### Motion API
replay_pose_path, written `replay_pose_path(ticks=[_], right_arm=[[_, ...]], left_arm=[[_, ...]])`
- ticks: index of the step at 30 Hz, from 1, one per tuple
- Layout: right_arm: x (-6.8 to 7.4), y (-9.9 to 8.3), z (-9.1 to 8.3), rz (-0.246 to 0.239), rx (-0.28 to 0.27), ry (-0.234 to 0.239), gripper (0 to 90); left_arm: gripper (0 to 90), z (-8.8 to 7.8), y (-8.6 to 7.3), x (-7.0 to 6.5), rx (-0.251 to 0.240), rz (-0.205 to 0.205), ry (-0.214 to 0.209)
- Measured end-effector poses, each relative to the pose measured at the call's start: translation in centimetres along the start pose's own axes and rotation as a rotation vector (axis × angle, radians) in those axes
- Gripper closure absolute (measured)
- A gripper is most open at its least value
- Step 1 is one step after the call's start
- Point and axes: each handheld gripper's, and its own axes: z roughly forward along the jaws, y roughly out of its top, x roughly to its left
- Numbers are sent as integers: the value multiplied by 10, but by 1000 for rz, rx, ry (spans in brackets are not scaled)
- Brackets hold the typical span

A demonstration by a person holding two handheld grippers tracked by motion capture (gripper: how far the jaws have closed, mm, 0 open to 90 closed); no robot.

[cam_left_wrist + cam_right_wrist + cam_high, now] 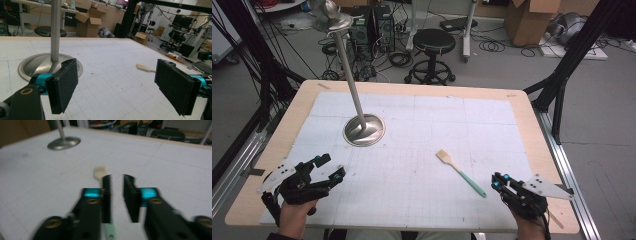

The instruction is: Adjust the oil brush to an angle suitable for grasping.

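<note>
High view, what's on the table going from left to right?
Left gripper → metal stand base → spatula → right gripper, all spaced apart on the white mat.

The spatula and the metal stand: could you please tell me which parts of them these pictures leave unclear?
- Spatula: right gripper view is motion-blurred; the right gripper covers most of its green handle.
- Spatula in the left gripper view: handle hidden behind a jaw of the left gripper.
- Metal stand: its top is blurred in the high view.
</note>
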Motion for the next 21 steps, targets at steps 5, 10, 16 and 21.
replay_pose_path(ticks=[5, 10, 16, 21], right_arm=[[11, -4, 29, -59, 155, 91, 894], [22, -8, 53, -124, 277, 156, 894], [21, -15, 78, -151, 402, 178, 895], [16, -17, 74, -124, 401, 162, 894]], left_arm=[[196, 0, -1, -2, 10, 1, -6], [196, 0, -1, -1, 4, -4, -4], [197, -2, -1, 1, 2, -7, -1], [197, -3, -1, 1, -1, -8, 2]])
